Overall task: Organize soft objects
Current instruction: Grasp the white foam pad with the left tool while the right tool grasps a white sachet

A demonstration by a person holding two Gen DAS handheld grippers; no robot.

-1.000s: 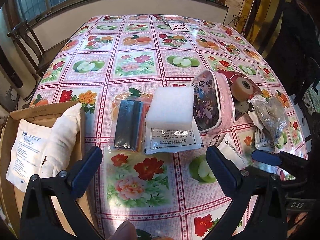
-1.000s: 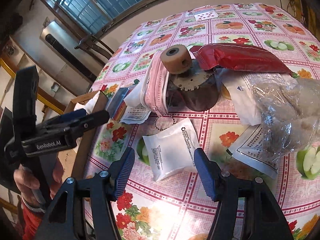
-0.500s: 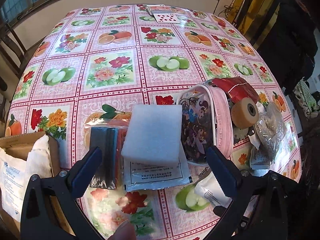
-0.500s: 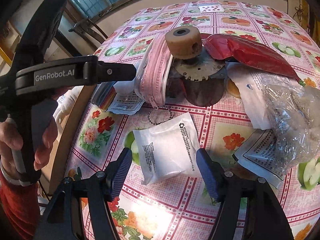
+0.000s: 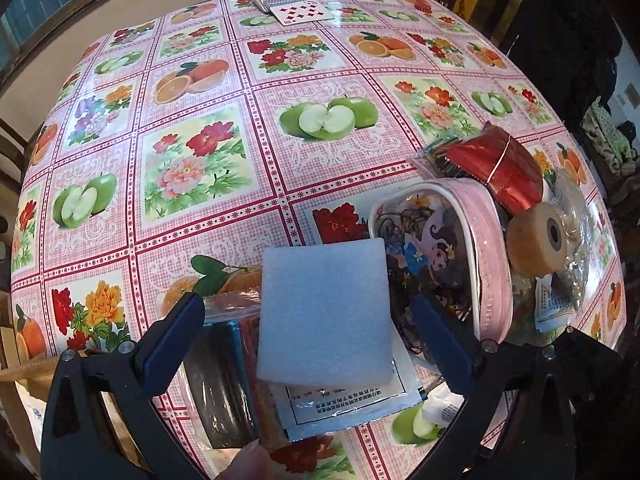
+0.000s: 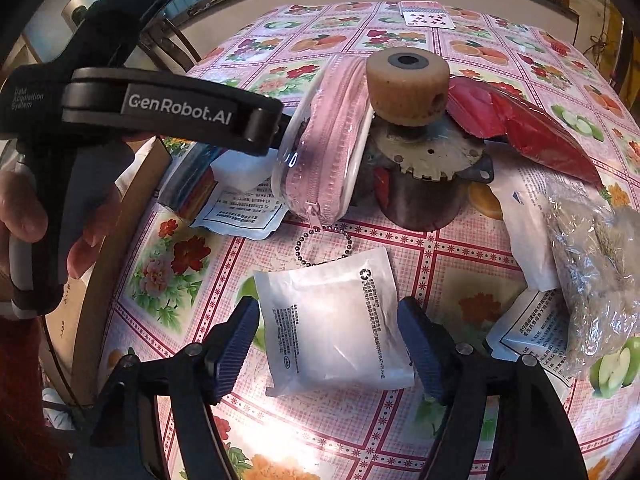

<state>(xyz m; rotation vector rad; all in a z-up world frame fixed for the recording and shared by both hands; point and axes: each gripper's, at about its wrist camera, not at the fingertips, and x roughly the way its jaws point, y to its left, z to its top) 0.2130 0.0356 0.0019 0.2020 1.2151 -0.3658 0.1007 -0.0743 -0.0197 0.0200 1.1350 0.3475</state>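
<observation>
A white foam block [image 5: 326, 312] lies on a printed white sachet [image 5: 352, 404], beside a dark bagged bundle [image 5: 224, 384]. My left gripper [image 5: 310, 344] is open, its fingers on either side of the foam block, apart from it. A white sealed pouch [image 6: 332, 320] lies flat on the flowered tablecloth [image 6: 476, 268]. My right gripper [image 6: 330, 354] is open, with the pouch's near end between its fingers and no contact visible. A pink zip case [image 5: 452, 264], also the pink zip case [image 6: 328, 140], leans against a metal part topped by a tan roller [image 6: 406, 84].
A red foil pack [image 6: 520, 124], a clear bag of dry stuff [image 6: 592, 264] and more sachets [image 6: 528, 328] crowd the right. A cardboard box [image 6: 116, 240] stands at the table's left edge. Playing cards [image 5: 296, 8] lie at the far end. A hand [image 6: 24, 216] holds the left gripper.
My left gripper has moved forward and right, from over the box to straddle the foam block. My right gripper has come closer to the white pouch. Both stay open.
</observation>
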